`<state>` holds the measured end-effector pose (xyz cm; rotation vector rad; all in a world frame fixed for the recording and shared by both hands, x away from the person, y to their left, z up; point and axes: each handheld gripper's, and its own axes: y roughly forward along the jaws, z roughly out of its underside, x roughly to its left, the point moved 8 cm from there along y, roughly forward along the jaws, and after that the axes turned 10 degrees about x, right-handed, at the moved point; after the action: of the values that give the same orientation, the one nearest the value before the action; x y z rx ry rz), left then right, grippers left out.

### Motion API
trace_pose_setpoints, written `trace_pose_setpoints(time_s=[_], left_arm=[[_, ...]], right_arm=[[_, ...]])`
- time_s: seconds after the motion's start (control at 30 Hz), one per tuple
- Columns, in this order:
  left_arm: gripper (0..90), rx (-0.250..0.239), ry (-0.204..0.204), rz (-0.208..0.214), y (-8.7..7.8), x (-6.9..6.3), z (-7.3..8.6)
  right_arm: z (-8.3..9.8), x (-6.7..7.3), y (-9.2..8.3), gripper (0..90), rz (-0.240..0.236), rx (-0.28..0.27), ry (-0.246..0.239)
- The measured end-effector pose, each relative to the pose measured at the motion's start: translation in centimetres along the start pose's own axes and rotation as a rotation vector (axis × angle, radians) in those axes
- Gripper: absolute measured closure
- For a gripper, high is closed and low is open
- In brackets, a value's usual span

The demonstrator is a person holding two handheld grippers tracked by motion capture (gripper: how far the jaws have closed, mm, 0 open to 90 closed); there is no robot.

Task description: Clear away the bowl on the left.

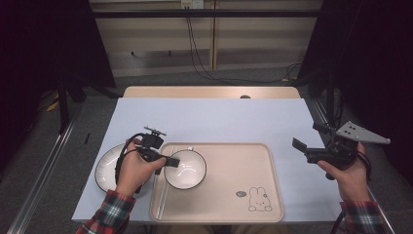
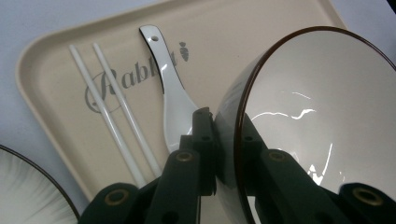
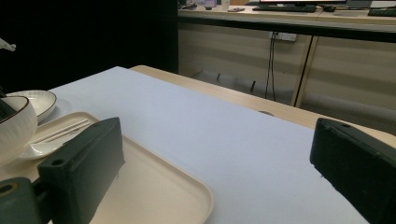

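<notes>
Over the left half of the beige tray, my left tongs pinch the near rim of the white bowl, one jaw inside the wall and one outside, closed down hard on the thin porcelain; the bowl hangs tilted in the left gripper view, its dark-edged rim running between the jaws. Beneath it lie the white spoon and a pair of white chopsticks on the tray, and the striped plate sits on the desk just left of the tray. To do this well, I judge I should keep the squeeze steady, carry the bowl level and slow so it does not pivot in the pinch, and clear the spoon before lowering. My right tongs hover wide open at the desk's right edge, holding nothing, well apart from the tray.
</notes>
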<state>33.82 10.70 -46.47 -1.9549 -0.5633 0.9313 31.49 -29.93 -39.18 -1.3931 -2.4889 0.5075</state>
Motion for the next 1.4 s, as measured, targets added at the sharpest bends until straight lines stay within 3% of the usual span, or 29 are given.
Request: trace_pose_setpoints(time_s=[0.43,0.47,0.77,1.33,1.4], left_arm=[[82.8,0.036,0.023,0.024,1.3,-1.5,0.8],[82.8,0.05,0.044,0.024,1.3,-1.5,0.9],[82.8,0.057,0.038,0.043,2.2,-2.1,1.2],[82.7,0.095,0.078,0.054,3.1,-2.8,1.8],[82.7,0.089,0.062,0.054,3.3,-3.0,1.9]], right_arm=[[0.0,0.1,0.1,2.4,0.003,0.001,0.003],[0.0,0.0,0.1,2.4,0.003,0.002,0.002],[0.0,0.1,0.1,2.4,0.001,0.001,0.002],[0.0,0.0,0.0,2.4,0.002,0.003,0.002],[0.1,0.0,0.0,2.4,0.002,0.004,0.0]])
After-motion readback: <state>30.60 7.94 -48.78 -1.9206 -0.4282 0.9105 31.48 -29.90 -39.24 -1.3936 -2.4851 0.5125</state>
